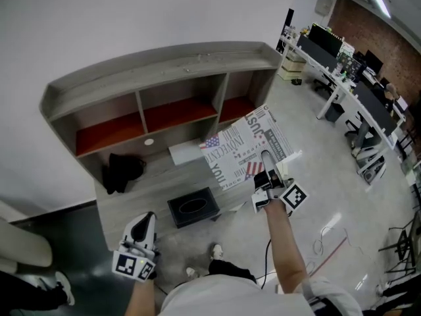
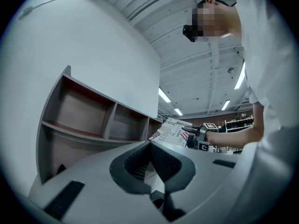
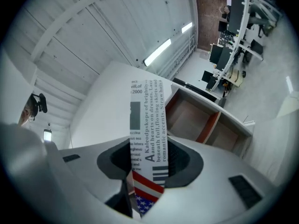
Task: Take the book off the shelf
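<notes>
The book (image 1: 245,149), in a newsprint cover with US flags, is held in the air in front of the grey shelf unit (image 1: 164,68), clear of its red-backed compartments. My right gripper (image 1: 266,158) is shut on the book's lower edge. In the right gripper view the book's spine (image 3: 147,125) rises between the jaws of the right gripper (image 3: 147,168), with the shelf (image 3: 205,120) behind. My left gripper (image 1: 145,218) hangs low at the left, shut and empty. In the left gripper view, past the left gripper (image 2: 150,146), I see the book (image 2: 169,130) and the shelf (image 2: 93,115).
On the desk surface (image 1: 158,186) below the shelf lie a black tissue box (image 1: 193,207), a black cloth bundle (image 1: 122,171) and a white sheet (image 1: 186,153). Office desks with monitors (image 1: 342,61) stand at the right. A cable (image 1: 325,232) runs over the floor.
</notes>
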Demonstrator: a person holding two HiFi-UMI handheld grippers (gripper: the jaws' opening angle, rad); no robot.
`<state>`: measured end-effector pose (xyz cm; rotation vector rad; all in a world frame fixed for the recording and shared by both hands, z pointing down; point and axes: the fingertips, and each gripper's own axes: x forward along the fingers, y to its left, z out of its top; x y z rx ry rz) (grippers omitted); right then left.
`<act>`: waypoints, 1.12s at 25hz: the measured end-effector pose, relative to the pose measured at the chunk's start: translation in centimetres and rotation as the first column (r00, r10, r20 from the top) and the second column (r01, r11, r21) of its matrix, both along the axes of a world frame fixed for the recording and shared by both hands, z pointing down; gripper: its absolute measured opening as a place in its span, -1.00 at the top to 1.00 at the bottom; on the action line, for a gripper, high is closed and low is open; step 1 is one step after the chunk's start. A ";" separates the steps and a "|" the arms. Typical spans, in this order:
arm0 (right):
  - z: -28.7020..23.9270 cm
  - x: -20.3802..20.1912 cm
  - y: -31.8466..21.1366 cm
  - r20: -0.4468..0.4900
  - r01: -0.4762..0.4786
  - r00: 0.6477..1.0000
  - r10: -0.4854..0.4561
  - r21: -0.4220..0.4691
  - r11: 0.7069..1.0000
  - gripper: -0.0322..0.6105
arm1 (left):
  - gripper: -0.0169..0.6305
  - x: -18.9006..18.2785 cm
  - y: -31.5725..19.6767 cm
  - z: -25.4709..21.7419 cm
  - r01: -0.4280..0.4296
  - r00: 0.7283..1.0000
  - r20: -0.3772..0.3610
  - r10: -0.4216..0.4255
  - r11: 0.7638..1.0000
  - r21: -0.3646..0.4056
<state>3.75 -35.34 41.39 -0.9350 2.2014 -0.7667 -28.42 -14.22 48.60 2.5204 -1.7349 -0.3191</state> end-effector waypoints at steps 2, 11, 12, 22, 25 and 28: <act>-0.4 0.7 0.4 -0.024 -0.009 1.000 0.010 0.025 1.000 0.36 | 0.90 -0.2 -0.2 0.1 0.009 1.000 0.004 -0.009 1.000 -0.006; -1.3 1.1 1.3 -0.272 0.062 0.962 -0.022 0.140 0.988 0.37 | 0.90 -0.4 -2.0 -1.9 0.065 0.997 0.043 -0.066 0.998 0.022; -1.2 1.0 1.3 -0.307 0.078 0.951 -0.030 0.149 0.986 0.37 | 0.90 -0.2 -2.1 -2.5 0.069 0.996 0.050 -0.071 0.997 0.032; 0.1 -0.4 2.9 -0.561 0.210 0.826 -0.059 0.208 0.955 0.37 | 0.90 -2.7 0.4 -3.5 0.228 0.963 0.137 -0.230 0.973 0.031; 0.5 -0.9 3.6 -0.588 0.230 0.806 -0.075 0.195 0.954 0.37 | 0.90 -3.5 0.8 -2.8 0.276 0.950 0.146 -0.275 0.961 0.017; 1.7 -2.4 4.6 -0.563 0.253 0.816 -0.128 0.149 0.956 0.37 | 0.90 -4.5 1.5 -1.8 0.341 0.930 0.147 -0.337 0.940 -0.001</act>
